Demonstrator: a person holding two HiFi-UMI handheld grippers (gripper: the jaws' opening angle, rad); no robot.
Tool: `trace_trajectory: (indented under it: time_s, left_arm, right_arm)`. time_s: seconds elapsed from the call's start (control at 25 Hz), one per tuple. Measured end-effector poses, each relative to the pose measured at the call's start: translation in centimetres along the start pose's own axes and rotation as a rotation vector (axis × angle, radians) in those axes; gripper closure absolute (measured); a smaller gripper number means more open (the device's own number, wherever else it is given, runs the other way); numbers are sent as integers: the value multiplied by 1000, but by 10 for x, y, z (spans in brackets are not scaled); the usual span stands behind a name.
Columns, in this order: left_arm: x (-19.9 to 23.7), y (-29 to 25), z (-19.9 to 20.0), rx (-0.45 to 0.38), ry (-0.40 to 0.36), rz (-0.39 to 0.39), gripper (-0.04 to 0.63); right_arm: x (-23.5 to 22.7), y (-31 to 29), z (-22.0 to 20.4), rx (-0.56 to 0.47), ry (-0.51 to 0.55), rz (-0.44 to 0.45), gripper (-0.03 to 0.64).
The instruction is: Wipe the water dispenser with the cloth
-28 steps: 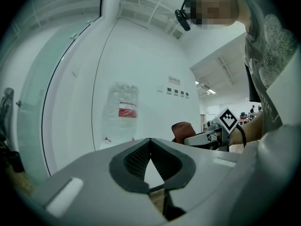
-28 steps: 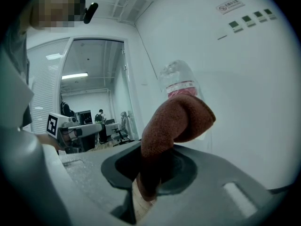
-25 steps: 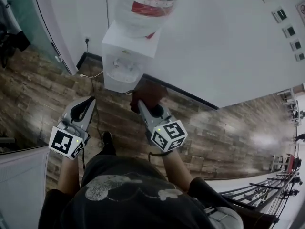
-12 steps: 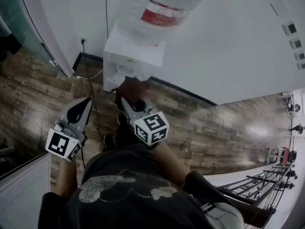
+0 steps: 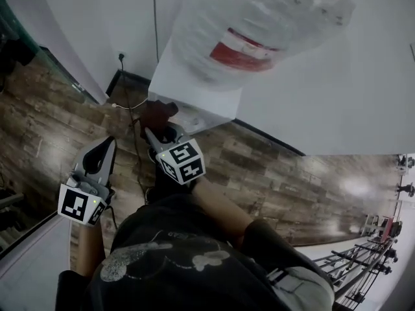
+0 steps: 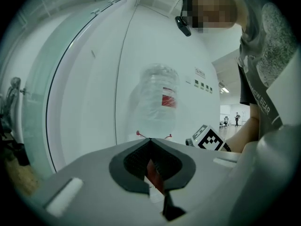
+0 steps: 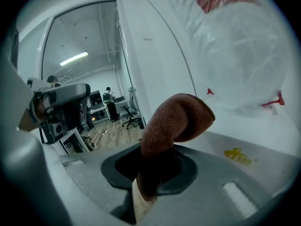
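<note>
The white water dispenser [image 5: 194, 83] stands against the wall with a clear bottle [image 5: 259, 28] on top. My right gripper [image 5: 159, 127] is shut on a brown cloth [image 5: 157, 112], held up at the dispenser's lower front corner. In the right gripper view the cloth [image 7: 176, 119] curls over between the jaws, just short of the white dispenser top [image 7: 263, 126] under the bottle [image 7: 240, 51]. My left gripper [image 5: 102, 149] hangs to the left, away from the dispenser, shut with nothing in it. The left gripper view faces the bottle [image 6: 157, 100] from a distance.
A black cable [image 5: 133, 118] runs from a wall socket [image 5: 121, 57] down across the wooden floor [image 5: 272, 167]. A glass partition [image 5: 26, 57] stands at the left. A metal rack [image 5: 366, 264] is at the lower right.
My right gripper has carried the cloth left and up to the dispenser's front corner. The dispenser and bottle have grown larger in view. My left gripper has barely shifted.
</note>
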State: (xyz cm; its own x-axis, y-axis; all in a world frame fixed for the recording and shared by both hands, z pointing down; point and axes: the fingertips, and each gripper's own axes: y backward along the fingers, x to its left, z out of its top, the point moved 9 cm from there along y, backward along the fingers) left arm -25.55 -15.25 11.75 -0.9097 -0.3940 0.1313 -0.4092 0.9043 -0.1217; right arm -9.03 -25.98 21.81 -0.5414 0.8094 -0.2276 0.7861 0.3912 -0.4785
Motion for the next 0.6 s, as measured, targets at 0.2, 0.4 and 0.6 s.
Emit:
trace_trajectory:
  time_s: [0.2, 0.4, 0.6]
  left_arm:
    - [21, -33, -1, 20, 20, 0, 577]
    - [21, -50, -8, 45, 37, -9, 577]
    - [13, -55, -8, 60, 48, -22, 577]
  right_arm:
    - [-27, -45, -2, 78, 50, -16, 555]
    - [-44, -59, -4, 101, 22, -49, 555]
    - [-60, -35, -8, 79, -20, -126, 555]
